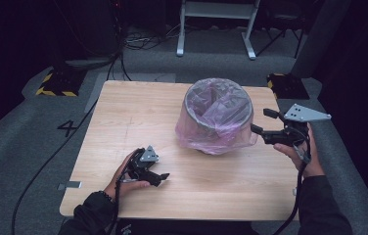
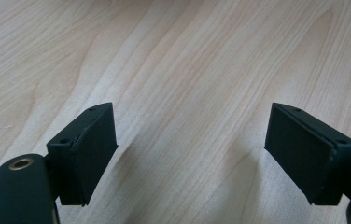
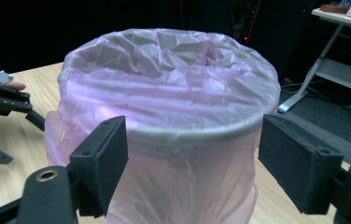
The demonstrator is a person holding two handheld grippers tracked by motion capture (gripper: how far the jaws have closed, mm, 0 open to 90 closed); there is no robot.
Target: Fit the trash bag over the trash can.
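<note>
Near the counter's [image 1: 123, 117] far right edge, the bag-lined bin [image 1: 217, 116] looks light, its film slippery; grip the stiff rim. Right claw [image 1: 264, 121] and left claw [image 1: 160, 179] both gape, empty.

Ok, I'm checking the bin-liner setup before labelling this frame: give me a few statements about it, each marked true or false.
1. A pink plastic bag lines the bin and drapes over its rim. True.
2. The right gripper is clamped on the bag. False: its jaws stand open beside the bin.
3. The left gripper holds a corner of the bag. False: it is open and empty, low over the bare wooden table.
4. The bin stands upright. True.
</note>
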